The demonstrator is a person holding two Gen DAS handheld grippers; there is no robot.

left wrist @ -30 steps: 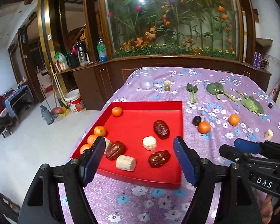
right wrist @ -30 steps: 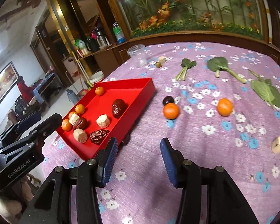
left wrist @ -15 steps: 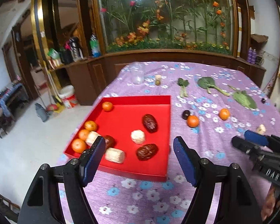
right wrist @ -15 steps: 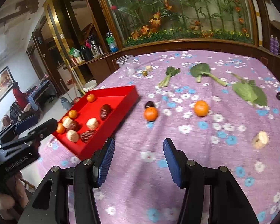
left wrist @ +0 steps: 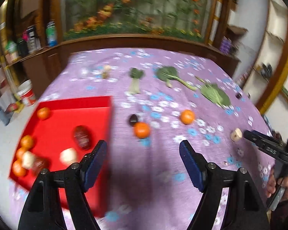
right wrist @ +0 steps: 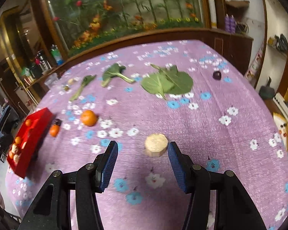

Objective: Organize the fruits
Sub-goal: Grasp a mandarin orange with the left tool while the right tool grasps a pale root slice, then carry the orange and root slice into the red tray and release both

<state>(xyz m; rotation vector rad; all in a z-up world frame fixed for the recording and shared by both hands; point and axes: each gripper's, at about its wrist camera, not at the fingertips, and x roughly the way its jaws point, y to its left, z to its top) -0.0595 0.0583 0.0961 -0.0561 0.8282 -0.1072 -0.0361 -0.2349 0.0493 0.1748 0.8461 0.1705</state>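
Observation:
A red tray [left wrist: 53,174] at the left holds several small oranges, two dark dates and pale chunks. Ahead of my open, empty left gripper [left wrist: 143,147] two oranges [left wrist: 142,130] [left wrist: 187,116] and a dark fruit [left wrist: 133,119] lie on the purple cloth. A pale round chunk [right wrist: 156,143] lies on the cloth just ahead of my right gripper [right wrist: 142,145], close to its right fingertip [right wrist: 172,149]. The pads do not press on it, so this gripper is open. From the left wrist view the same chunk [left wrist: 236,134] sits at the tip of the right gripper [left wrist: 259,143].
Leafy greens [right wrist: 169,84] [right wrist: 113,73] [right wrist: 82,88] lie across the far half of the flowered tablecloth [right wrist: 201,124]. A dark plum [right wrist: 217,75] sits far right. A clear cup [right wrist: 51,78] stands at the back left. The table edge drops off at right and left.
Both views have swung right, so the tray slid toward the left edge. My right gripper closed in on the pale chunk, with its jaws a little wider than before.

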